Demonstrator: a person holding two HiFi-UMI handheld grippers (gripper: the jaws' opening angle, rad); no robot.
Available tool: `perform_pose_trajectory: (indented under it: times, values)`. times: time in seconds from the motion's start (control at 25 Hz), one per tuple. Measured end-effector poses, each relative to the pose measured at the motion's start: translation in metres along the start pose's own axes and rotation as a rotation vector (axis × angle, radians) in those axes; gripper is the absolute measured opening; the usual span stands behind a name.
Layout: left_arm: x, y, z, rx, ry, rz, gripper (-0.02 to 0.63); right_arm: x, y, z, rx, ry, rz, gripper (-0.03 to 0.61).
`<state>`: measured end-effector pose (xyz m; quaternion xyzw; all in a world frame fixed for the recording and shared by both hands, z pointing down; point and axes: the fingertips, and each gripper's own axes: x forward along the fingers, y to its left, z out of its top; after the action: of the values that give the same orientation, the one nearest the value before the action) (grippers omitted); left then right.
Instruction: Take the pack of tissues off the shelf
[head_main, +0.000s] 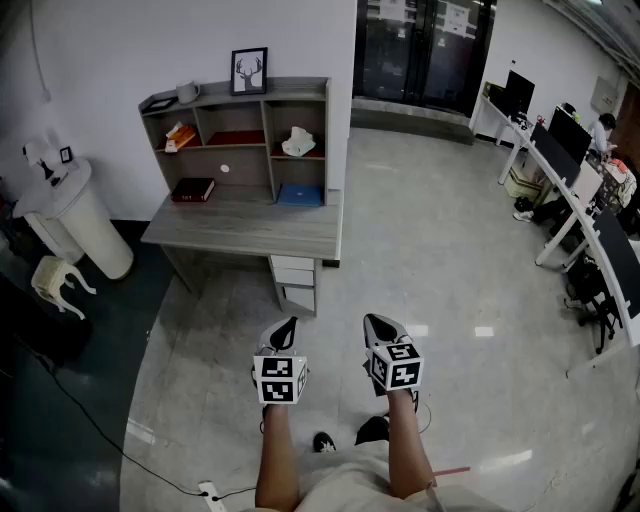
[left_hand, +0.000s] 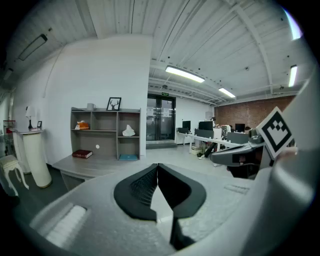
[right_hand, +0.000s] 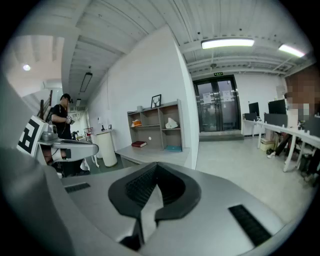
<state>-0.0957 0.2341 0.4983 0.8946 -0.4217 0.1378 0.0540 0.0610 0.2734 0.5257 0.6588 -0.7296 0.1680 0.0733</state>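
Tissues (head_main: 297, 143) are seen on the shelf (head_main: 290, 88), upper centre. The left gripper (head_main: 290, 325) and right gripper (head_main: 372, 322) are held low, fingers together, empty.

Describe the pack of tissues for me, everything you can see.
The pack of tissues is white and soft-looking, with a crumpled sheet peaking from its top. It sits upright and alone on the board in the shelf's right-hand compartment, above a blue item on the desk. Only the board touches it. Print or wrapping is too small to tell.
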Motion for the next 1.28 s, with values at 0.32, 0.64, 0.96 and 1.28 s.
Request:
perform_pose_trajectory:
  times: [0.32,0.64,0.96,1.28]
  values:
    - [0.033,-0.028,-0.007,-0.007,0.016,-0.062,0.009,0.001,-0.023,-0.011,-0.015,0.034,-0.023,0.015]
    - [0.061,0.005,0.004,0.008,0.02,-0.028,0.009,0.047,-0.025,0.014,0.005,-0.017,0.018,0.015]
    - [0.109,0.048,0.038,-0.078,-0.023,-0.02,0.009,0.122,-0.009,0.053,-0.012,-0.007,0.163,0.015]
    - [0.156,0.095,0.077,-0.083,-0.05,0.065,0.009,0.187,-0.018,0.097,-0.086,-0.002,0.233,0.015]
